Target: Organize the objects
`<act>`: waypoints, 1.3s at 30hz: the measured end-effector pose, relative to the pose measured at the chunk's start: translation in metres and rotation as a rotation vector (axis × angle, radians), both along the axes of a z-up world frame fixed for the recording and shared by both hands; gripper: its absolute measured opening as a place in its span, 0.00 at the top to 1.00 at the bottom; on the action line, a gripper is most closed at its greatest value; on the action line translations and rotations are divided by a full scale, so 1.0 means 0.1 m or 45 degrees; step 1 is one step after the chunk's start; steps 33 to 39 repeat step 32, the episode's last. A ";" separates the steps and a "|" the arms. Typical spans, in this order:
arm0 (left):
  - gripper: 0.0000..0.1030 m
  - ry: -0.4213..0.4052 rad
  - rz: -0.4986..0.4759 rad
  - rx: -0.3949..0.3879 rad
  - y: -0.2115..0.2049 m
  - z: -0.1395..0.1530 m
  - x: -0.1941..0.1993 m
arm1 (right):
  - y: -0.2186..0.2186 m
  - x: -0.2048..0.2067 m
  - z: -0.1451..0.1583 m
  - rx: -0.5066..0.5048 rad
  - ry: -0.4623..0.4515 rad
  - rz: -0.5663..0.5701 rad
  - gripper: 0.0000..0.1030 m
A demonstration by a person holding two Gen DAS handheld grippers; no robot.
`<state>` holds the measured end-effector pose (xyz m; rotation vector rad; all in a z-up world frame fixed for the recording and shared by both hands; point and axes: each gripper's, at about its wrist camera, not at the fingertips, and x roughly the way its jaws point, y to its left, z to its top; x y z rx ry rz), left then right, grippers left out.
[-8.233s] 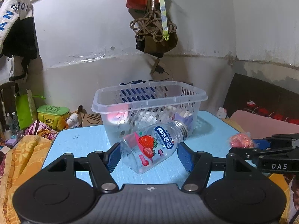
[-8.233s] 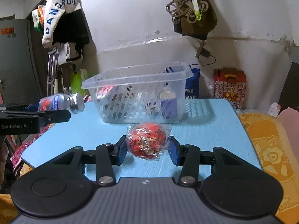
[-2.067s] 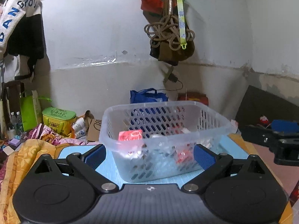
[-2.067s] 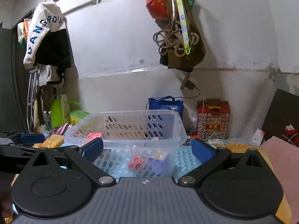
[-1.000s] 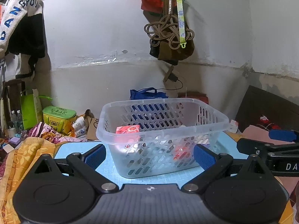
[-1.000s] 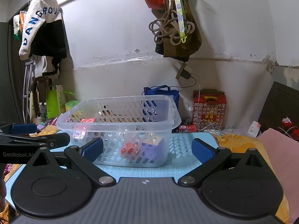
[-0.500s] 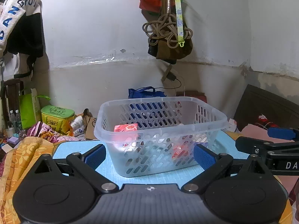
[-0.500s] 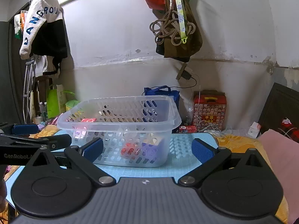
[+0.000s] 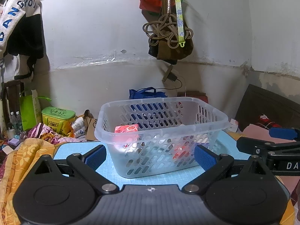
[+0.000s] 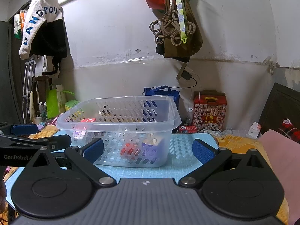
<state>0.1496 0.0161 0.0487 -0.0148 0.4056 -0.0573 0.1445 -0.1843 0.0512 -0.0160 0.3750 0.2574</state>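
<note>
Facing a clear slotted plastic basket [image 9: 161, 131] from the near edge of a pale blue tabletop [image 9: 75, 148], the left gripper [image 9: 150, 156] hung with its blue-padded fingers [image 9: 94, 156] spread wide and nothing between them. The right gripper [image 10: 148, 150] was likewise spread and empty, its pads [image 10: 203, 151] framing the same basket [image 10: 120, 129] from a spot further toward the tabletop's right edge. Each tool showed in the other's view: the right one at the right edge of the left camera's picture [image 9: 268, 150], the left one at the left edge of the right camera's picture [image 10: 35, 142]. The basket stood upright toward the far edge of the tabletop [image 10: 187, 146], apart from both grippers. Inside it, a red-and-pink carton [image 9: 126, 128] leaned near the left wall, and a red wrapped item [image 9: 179, 151] lay low against the slotted front wall; other contents were too blurred through the slots to identify. Behind the tabletop, a blue bag [image 10: 161, 93] and a red patterned box [image 10: 209, 110] sat against a white wall, where a brown bag with looped cord [image 10: 178, 30] hung.
</note>
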 end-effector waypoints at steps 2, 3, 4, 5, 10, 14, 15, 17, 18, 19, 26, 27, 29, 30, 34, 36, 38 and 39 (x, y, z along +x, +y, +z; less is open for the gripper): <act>0.02 0.007 -0.004 -0.005 0.00 0.00 0.01 | 0.00 0.00 0.00 -0.002 0.000 0.000 0.00; 0.02 0.010 -0.012 -0.011 0.00 0.00 0.01 | 0.00 0.00 0.00 -0.002 0.001 0.000 0.00; 0.02 0.012 -0.017 -0.018 0.01 0.00 0.02 | 0.00 0.00 0.00 -0.003 0.001 0.001 0.00; 0.02 0.014 -0.021 -0.023 0.01 0.00 0.02 | -0.01 0.00 0.00 -0.004 0.002 0.001 0.00; 0.02 0.028 -0.030 -0.026 0.00 -0.02 0.04 | 0.00 0.00 -0.01 -0.012 0.000 0.005 0.00; 0.02 0.027 -0.031 -0.015 -0.02 -0.03 0.03 | 0.00 -0.01 -0.01 -0.014 0.000 0.006 0.00; 0.02 0.026 -0.031 -0.015 -0.02 -0.03 0.03 | 0.00 -0.01 -0.01 -0.014 0.000 0.006 0.00; 0.02 0.025 -0.031 -0.016 -0.03 -0.03 0.03 | 0.00 -0.01 -0.01 -0.015 0.000 0.006 0.00; 0.02 0.026 -0.032 -0.017 -0.03 -0.03 0.03 | 0.00 -0.01 -0.01 -0.015 0.000 0.006 0.00; 0.02 0.028 -0.031 -0.016 -0.03 -0.03 0.03 | 0.00 -0.01 -0.01 -0.014 0.000 0.006 0.00; 0.02 0.002 -0.041 -0.036 0.00 -0.01 0.01 | 0.01 -0.02 -0.01 -0.017 0.003 0.007 0.00; 0.02 -0.011 -0.031 -0.035 0.01 0.00 0.00 | 0.01 -0.01 -0.01 -0.017 0.002 0.007 0.00; 0.02 -0.026 -0.010 -0.022 0.01 0.01 -0.01 | 0.00 -0.02 -0.01 -0.016 0.003 0.007 0.00; 0.02 -0.034 0.000 -0.015 0.00 0.02 -0.02 | 0.01 -0.01 -0.02 -0.015 0.002 0.009 0.00; 0.02 -0.039 0.025 0.002 -0.02 0.03 -0.01 | 0.00 -0.02 -0.02 -0.018 0.001 0.010 0.00; 0.02 -0.039 0.025 0.002 -0.02 0.03 -0.01 | 0.00 -0.02 -0.02 -0.018 0.001 0.010 0.00; 0.02 -0.039 0.025 0.002 -0.02 0.03 -0.01 | 0.00 -0.02 -0.02 -0.018 0.001 0.010 0.00; 0.02 -0.039 0.025 0.002 -0.02 0.03 -0.01 | 0.00 -0.02 -0.02 -0.018 0.001 0.010 0.00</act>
